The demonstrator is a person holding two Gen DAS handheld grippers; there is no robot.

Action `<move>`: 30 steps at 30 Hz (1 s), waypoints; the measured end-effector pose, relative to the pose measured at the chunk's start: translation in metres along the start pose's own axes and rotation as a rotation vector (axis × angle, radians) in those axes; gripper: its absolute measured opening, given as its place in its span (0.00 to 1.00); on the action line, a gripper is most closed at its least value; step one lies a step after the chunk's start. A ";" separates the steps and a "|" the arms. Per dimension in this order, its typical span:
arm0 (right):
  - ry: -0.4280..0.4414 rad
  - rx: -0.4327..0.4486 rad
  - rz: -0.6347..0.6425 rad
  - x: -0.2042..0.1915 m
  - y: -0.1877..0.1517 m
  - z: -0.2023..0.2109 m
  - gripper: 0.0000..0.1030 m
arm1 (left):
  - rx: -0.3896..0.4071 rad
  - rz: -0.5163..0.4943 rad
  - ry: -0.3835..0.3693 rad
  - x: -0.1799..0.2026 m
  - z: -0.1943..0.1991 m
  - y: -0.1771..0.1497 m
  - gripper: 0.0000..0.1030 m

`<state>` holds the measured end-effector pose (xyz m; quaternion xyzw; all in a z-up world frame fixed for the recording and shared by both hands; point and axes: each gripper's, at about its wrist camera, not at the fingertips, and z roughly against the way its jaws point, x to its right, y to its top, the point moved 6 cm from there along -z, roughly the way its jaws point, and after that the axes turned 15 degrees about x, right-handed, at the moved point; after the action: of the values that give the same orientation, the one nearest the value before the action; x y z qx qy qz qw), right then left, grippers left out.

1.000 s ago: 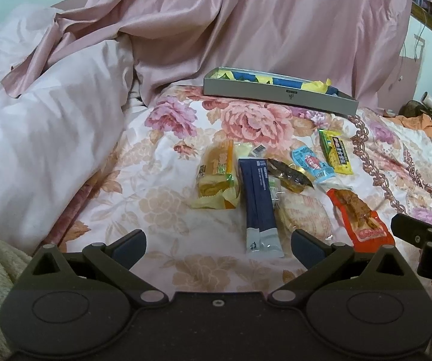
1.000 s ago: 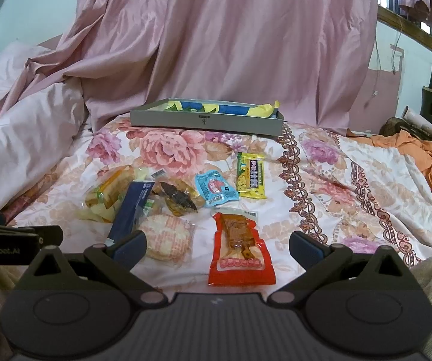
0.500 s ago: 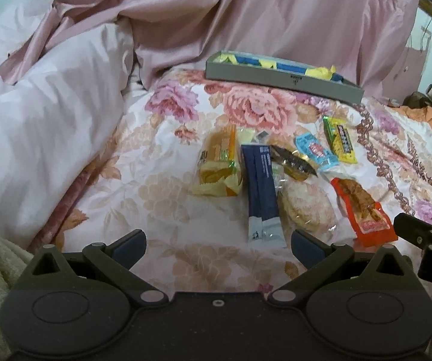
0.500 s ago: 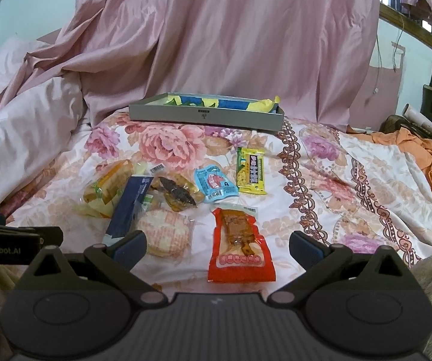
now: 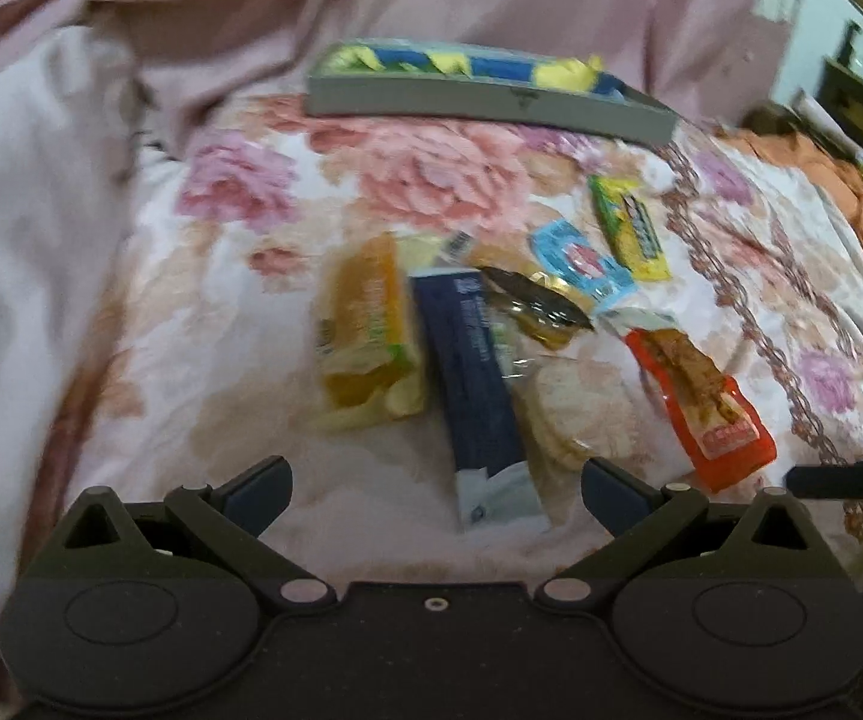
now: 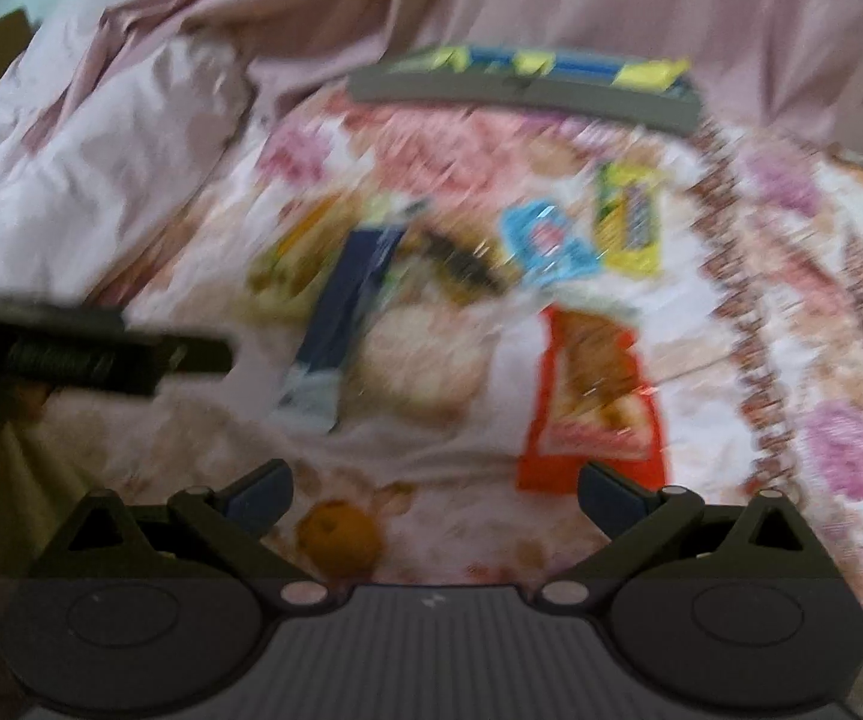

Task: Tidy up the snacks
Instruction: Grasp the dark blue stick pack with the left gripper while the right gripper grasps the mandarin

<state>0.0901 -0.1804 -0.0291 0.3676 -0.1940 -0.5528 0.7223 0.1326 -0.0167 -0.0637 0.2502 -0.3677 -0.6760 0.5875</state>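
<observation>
Both your grippers have dropped closer to the snacks since the earlier frame. Left gripper (image 5: 434, 483) and right gripper (image 6: 434, 483) gape wide, empty. Snacks lie before the grey tray (image 5: 491, 105); the navy packet (image 5: 473, 384) overlaps neighbours, so you risk dragging two.

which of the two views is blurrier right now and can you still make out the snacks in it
Right wrist view: heavy motion smear; the red packet, navy packet and grey tray read only as colour shapes, while its own open tongs stay sharp. Left wrist view: milder blur, navy packet and red packet outlines clear, print unreadable; its tongs also open. Fisheye bends the edges of both.
</observation>
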 end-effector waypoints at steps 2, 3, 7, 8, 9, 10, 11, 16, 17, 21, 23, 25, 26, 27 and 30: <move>0.034 -0.049 0.001 -0.004 -0.003 -0.008 1.00 | -0.038 -0.005 -0.027 0.004 -0.015 0.000 0.99; 0.045 -0.066 -0.001 -0.006 -0.005 -0.013 1.00 | -0.054 -0.006 -0.037 0.006 -0.022 0.000 0.99; 0.091 -0.141 -0.043 -0.011 -0.013 -0.031 0.99 | -0.113 -0.034 -0.070 0.013 -0.048 -0.007 0.99; 0.104 -0.158 -0.052 -0.012 -0.015 -0.033 0.98 | -0.124 -0.040 -0.077 0.014 -0.053 -0.009 0.99; 0.114 -0.172 -0.057 -0.013 -0.017 -0.036 0.96 | -0.132 -0.043 -0.083 0.015 -0.057 -0.010 0.98; 0.127 -0.189 -0.060 -0.015 -0.019 -0.039 0.94 | -0.136 -0.044 -0.086 0.014 -0.060 -0.010 0.98; 0.137 -0.200 -0.061 -0.016 -0.021 -0.041 0.92 | -0.138 -0.045 -0.088 0.014 -0.063 -0.010 0.97; 0.174 -0.244 -0.091 -0.018 -0.026 -0.047 0.83 | -0.163 0.003 -0.101 0.010 -0.076 -0.010 0.91; 0.176 -0.252 -0.101 -0.017 -0.027 -0.049 0.82 | -0.167 0.020 -0.107 0.009 -0.078 -0.011 0.88; 0.179 -0.270 -0.102 -0.018 -0.029 -0.051 0.75 | -0.176 0.075 -0.120 0.004 -0.082 -0.012 0.74; 0.180 -0.271 -0.090 -0.018 -0.030 -0.052 0.71 | -0.171 0.085 -0.127 0.005 -0.081 -0.012 0.69; 0.175 -0.274 -0.073 -0.020 -0.030 -0.053 0.66 | -0.180 0.097 -0.134 0.004 -0.081 -0.014 0.56; 0.171 -0.275 -0.065 -0.021 -0.030 -0.054 0.62 | -0.186 0.099 -0.136 0.004 -0.081 -0.015 0.54; 0.167 -0.276 -0.054 -0.023 -0.031 -0.056 0.60 | -0.189 0.099 -0.138 0.004 -0.081 -0.016 0.49; 0.153 -0.270 -0.023 -0.025 -0.032 -0.056 0.47 | -0.189 0.106 -0.145 0.004 -0.080 -0.018 0.40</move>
<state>0.0991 -0.1432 -0.0866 0.3102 -0.0582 -0.5524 0.7715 0.1826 -0.0367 -0.1261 0.1242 -0.3565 -0.6920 0.6153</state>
